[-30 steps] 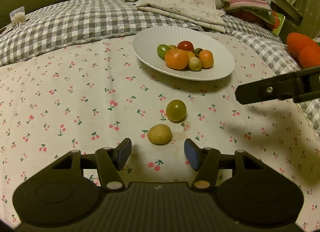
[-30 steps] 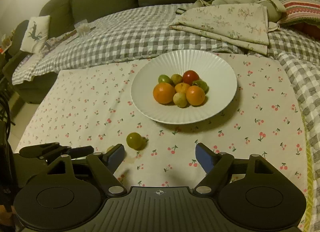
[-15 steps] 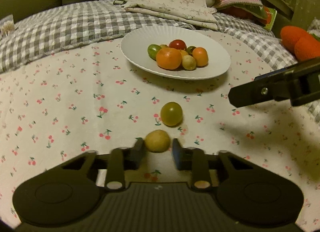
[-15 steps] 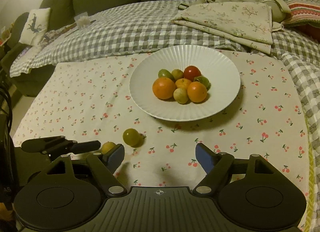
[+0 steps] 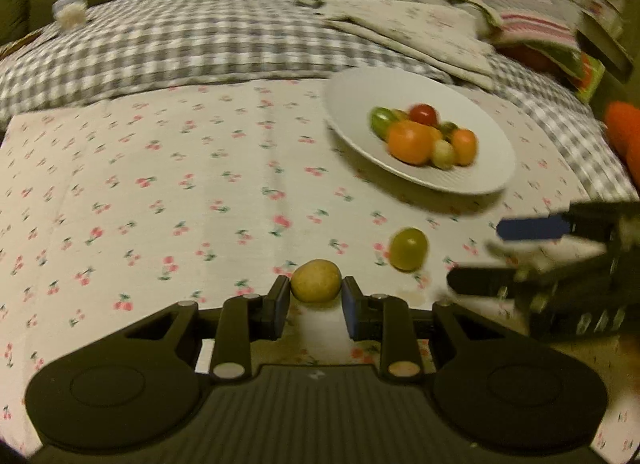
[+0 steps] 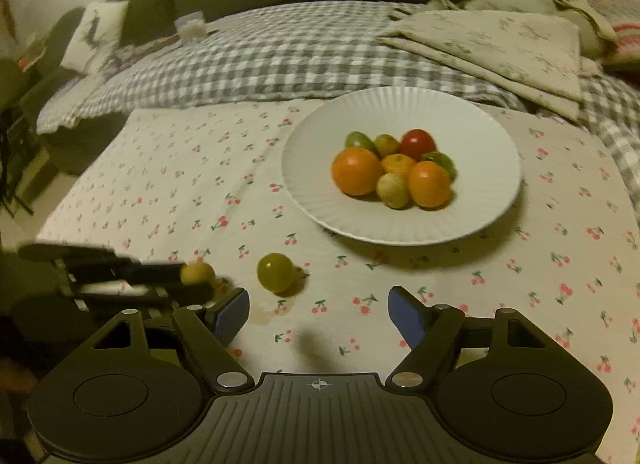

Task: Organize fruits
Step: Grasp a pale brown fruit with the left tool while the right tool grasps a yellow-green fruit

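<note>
Left wrist view: left gripper (image 5: 315, 300) pinches the yellow fruit (image 5: 315, 280), seemingly lifted.
Plate (image 6: 472, 220), frame centre, holds most; green fruit (image 6: 276, 272) remains lower left; right gripper (image 6: 318, 314) wide, empty.

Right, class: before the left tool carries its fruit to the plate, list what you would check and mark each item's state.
1. The left tool is closed on the yellow fruit: ok, a pad on each side.
2. Fruit clear of the cloth: cannot tell.
3. Green fruit out of the way: not ok; it lies loose toward the plate, to the right of the held one.
4. Right tool out of the way: ok, open, holding nothing.
5. Room on the white plate: ok, bare rim around the pile of fruits.
6. Sharp view: not ok, the left wrist picture is blurred.
</note>
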`<state>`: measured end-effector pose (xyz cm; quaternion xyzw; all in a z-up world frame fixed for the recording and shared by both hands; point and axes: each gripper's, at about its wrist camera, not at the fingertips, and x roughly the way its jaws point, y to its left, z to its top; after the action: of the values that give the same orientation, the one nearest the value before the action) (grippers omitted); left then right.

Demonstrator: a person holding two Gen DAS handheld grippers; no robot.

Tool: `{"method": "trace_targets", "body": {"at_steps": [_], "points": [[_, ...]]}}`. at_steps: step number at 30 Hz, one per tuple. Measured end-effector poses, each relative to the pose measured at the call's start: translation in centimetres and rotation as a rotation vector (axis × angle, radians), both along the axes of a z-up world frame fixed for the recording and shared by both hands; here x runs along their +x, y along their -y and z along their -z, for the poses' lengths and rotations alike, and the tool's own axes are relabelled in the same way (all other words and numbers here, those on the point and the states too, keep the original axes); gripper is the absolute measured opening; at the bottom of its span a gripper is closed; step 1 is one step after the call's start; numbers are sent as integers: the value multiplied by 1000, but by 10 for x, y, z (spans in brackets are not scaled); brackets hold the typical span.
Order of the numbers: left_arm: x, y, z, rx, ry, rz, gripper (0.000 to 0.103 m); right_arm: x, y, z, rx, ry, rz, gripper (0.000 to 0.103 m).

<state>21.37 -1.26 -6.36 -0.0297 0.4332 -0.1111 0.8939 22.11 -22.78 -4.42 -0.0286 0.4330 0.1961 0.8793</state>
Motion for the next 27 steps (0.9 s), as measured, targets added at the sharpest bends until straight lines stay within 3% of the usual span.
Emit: {"method": "trace_targets", "body": {"at_steps": [10,15,19,21,27], "points": [[4,-13,-1,-10,-6,-46,26,6,-29,19,-20,37,-76,60],[5,-16,1,-7,-8,-55,26,12,-40,27,-40,38,-89,41],[7,-19,2,-8,-9,-65,26,14,-45,32,-48,34,-108,34],[7,-19,1,-9,-6,-70,26,14,-47,29,-60,44,-113,25],[7,-17,-3,-11,8,-70,26,13,-45,20,-49,42,-118,25]]}}
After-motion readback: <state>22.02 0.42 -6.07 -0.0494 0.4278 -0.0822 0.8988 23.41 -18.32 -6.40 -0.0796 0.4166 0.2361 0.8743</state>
